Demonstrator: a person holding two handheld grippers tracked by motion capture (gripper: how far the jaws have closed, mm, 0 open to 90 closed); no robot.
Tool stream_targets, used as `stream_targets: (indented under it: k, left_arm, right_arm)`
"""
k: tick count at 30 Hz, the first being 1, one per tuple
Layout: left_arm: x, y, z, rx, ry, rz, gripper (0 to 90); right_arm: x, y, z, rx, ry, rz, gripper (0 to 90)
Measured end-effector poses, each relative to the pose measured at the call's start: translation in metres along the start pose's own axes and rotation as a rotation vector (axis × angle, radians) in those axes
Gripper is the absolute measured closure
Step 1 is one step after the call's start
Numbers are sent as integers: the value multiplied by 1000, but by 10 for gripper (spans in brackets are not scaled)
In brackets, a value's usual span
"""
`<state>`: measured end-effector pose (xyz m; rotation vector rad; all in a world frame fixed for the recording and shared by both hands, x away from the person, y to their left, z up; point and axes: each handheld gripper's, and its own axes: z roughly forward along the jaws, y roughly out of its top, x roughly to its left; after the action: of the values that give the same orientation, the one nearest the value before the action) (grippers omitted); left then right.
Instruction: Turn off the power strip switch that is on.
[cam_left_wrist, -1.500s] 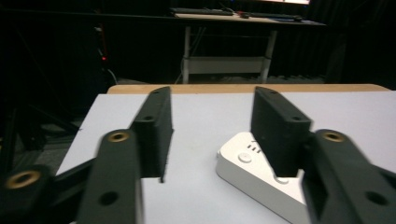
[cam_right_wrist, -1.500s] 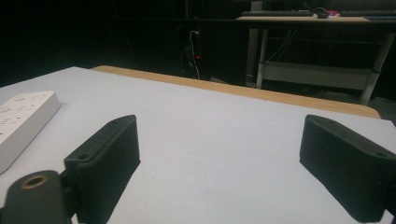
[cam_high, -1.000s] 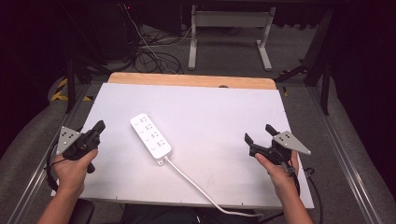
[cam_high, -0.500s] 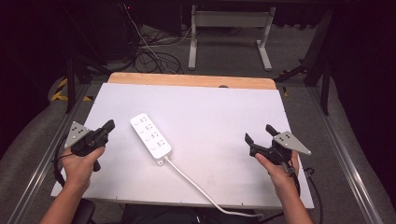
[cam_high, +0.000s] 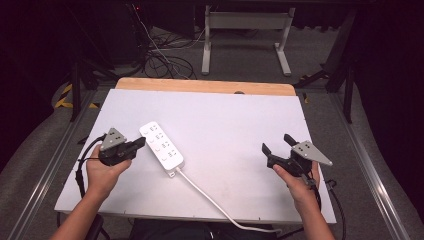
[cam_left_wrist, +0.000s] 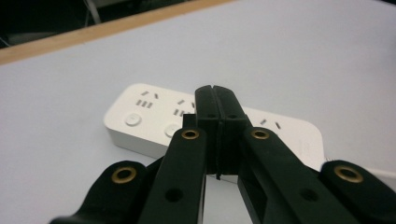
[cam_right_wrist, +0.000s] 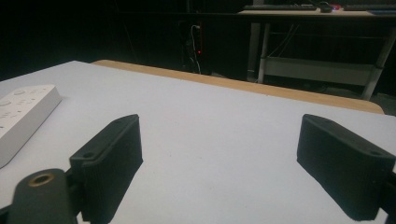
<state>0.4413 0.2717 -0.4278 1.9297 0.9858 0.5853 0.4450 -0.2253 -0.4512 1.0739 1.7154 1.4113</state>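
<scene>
A white power strip lies at an angle on the white table top, and its white cable runs off toward the front edge. My left gripper is shut with nothing in it, its tips close to the strip's left side. In the left gripper view the pressed-together jaws point at the power strip just ahead. My right gripper stands open over the right part of the table, nothing between its fingers. The right gripper view has the strip's end at far left.
A wooden strip edges the table's far side. Beyond it are a white metal frame and loose cables on the floor. Metal rails run along both sides of the table.
My left gripper has moved right, toward the power strip, and now sits beside it. The right gripper has stayed where it was.
</scene>
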Motion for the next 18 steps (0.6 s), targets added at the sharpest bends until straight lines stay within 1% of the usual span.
stream_targets:
  k: [1, 2, 3, 6, 8, 9, 10, 11, 12, 13, 15, 16, 18]
  left_arm:
    - [-1, 1, 2, 12, -12, 1, 900]
    - [-1, 2, 5, 24, -19, 14, 900]
    - [-2, 3, 9, 39, -37, 15, 900]
    - [-6, 5, 22, 90, -68, 31, 900]
    - [-10, 8, 31, 122, -81, 54, 900]
    - [-14, 10, 36, 142, -98, 67, 900]
    - [-14, 10, 36, 142, -98, 67, 900]
    - [-16, 11, 39, 155, -107, 75, 900]
    - [-18, 11, 41, 170, -105, 101, 900]
    - [-20, 11, 43, 185, -111, 109, 900]
    - [-23, 9, 45, 210, -112, 133, 899]
    - [-23, 9, 46, 223, -121, 135, 899]
    - [-23, 8, 48, 234, -125, 135, 898]
  right_arm:
    - [0, 0, 0, 0, 1, -1, 145]
    - [0, 0, 0, 2, 0, -1, 145]
    - [0, -1, 0, 5, 0, 3, 144]
    - [0, -1, 1, 7, 1, 4, 143]
    - [0, -1, 0, 5, 4, 4, 143]
    - [0, -1, 0, 5, 4, 5, 142]
    - [0, -1, 0, 5, 4, 5, 142]
    - [0, -1, 0, 7, 3, 6, 142]
    - [0, -1, 0, 6, 4, 9, 142]
    - [-1, -1, 0, 6, 3, 8, 142]
    - [-1, -1, 0, 5, 3, 7, 142]
    - [-1, -1, 0, 5, 3, 7, 142]
    - [-1, -1, 0, 8, 4, 9, 142]
